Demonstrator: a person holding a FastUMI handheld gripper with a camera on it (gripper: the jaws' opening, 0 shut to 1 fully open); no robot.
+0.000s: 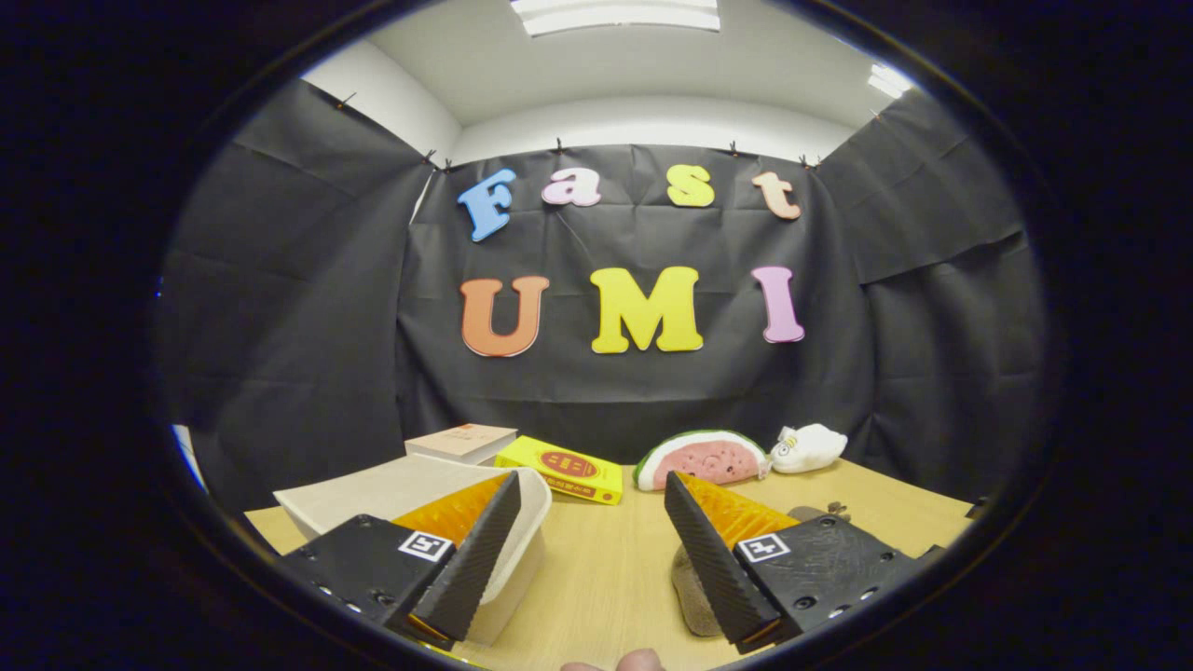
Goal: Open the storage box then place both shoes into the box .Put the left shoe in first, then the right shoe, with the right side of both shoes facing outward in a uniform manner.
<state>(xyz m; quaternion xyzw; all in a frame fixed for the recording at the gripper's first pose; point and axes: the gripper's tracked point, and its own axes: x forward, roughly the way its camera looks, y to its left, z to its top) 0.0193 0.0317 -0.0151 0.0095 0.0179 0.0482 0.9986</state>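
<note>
1. The gripper [592, 522] hangs over the wooden table [596, 568], jaws wide apart, gripping nothing.
2. The white rectangular plastic storage box [391, 494], lid shut, lies behind the left finger.
3. A grey-brown shoe [692, 596] peeks beside the right finger.

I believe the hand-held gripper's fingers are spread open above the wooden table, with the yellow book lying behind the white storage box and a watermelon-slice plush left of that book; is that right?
Nearly: the gripper view shows the watermelon-slice plush right of the yellow book.
</note>
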